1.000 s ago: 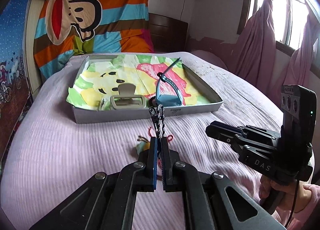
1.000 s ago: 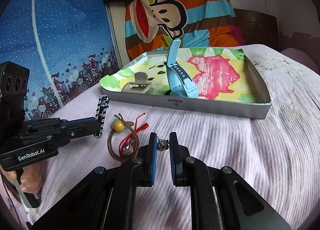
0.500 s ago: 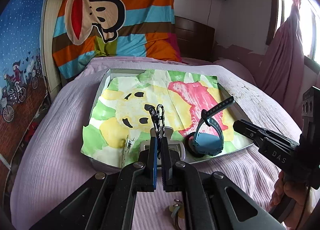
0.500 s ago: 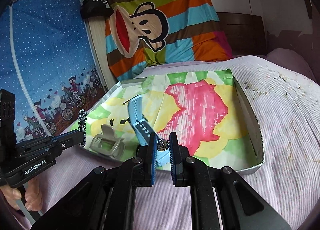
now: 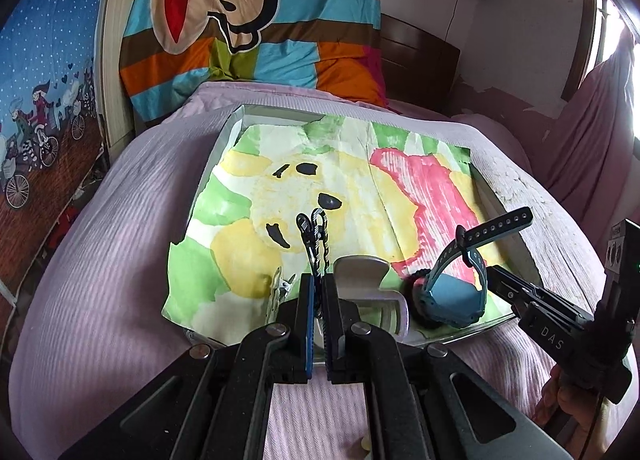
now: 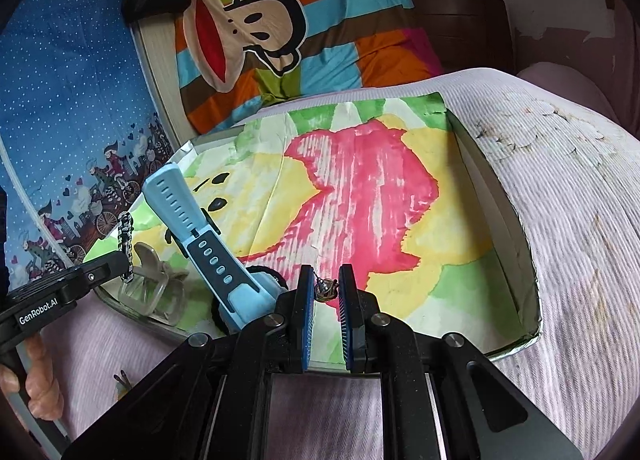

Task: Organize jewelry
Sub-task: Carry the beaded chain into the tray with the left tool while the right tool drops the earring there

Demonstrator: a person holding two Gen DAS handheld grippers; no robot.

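My left gripper (image 5: 319,280) is shut on a black-and-white braided cord (image 5: 316,236) and holds it over the near left part of the tray (image 5: 224,132). It also shows in the right wrist view (image 6: 126,244). My right gripper (image 6: 325,286) is shut on a small metal charm (image 6: 325,287) above the tray's near edge. In the tray lie a blue watch (image 5: 452,292), also seen in the right wrist view (image 6: 200,236), a grey hair claw (image 5: 372,288), and a small silver clip (image 5: 280,284).
The tray (image 6: 532,260) is lined with a painted paper and sits on a pink bedspread (image 5: 120,228). A striped monkey blanket (image 5: 248,20) lies behind it. A bit of jewelry (image 6: 122,380) lies on the bed near my left hand.
Both grippers have moved forward from the bed over the tray, each still holding its item. The watch and hair claw have not moved.
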